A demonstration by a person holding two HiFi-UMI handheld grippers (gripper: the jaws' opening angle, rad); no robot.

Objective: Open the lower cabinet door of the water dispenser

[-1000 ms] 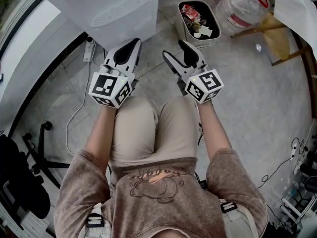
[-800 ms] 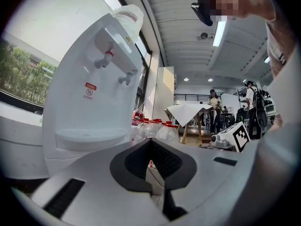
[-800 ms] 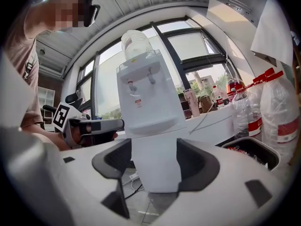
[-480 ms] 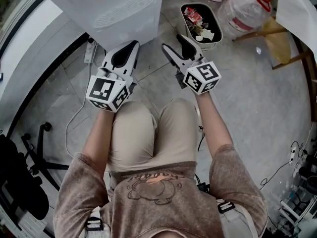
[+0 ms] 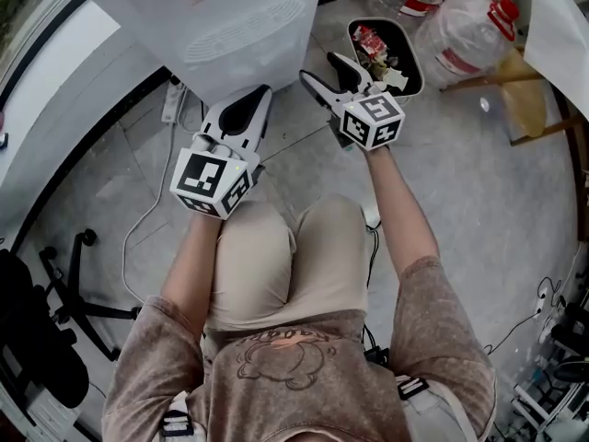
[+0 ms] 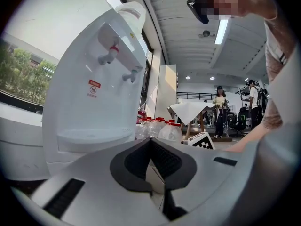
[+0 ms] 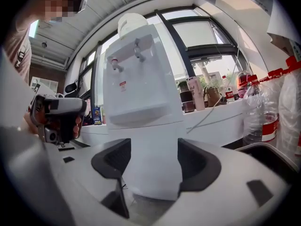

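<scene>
White plastic fills the gap ahead of the right gripper [image 5: 317, 66]: in the right gripper view the water dispenser [image 7: 141, 88] stands upright and squarely centred. Its lower cabinet door [image 7: 153, 161], the plain front below the drip ledge, shows between the two pads [image 7: 114, 160] but lies beyond them, untouched. Those jaws stand wide and are opening further, with nothing gripped. The left gripper [image 5: 265, 91] has its jaws closed together on nothing; in the left gripper view the dispenser sits off to the left of its line, so it is aimed past the cabinet, not at it. From above, both tips are near the foot of the dispenser, which stands on the floor at the top of the head view, with the right one level with its front corner. The right hand looks better placed for the reach, straight ahead and slightly down. The door's long axis runs upright, but no handle or free edge can be made out
</scene>
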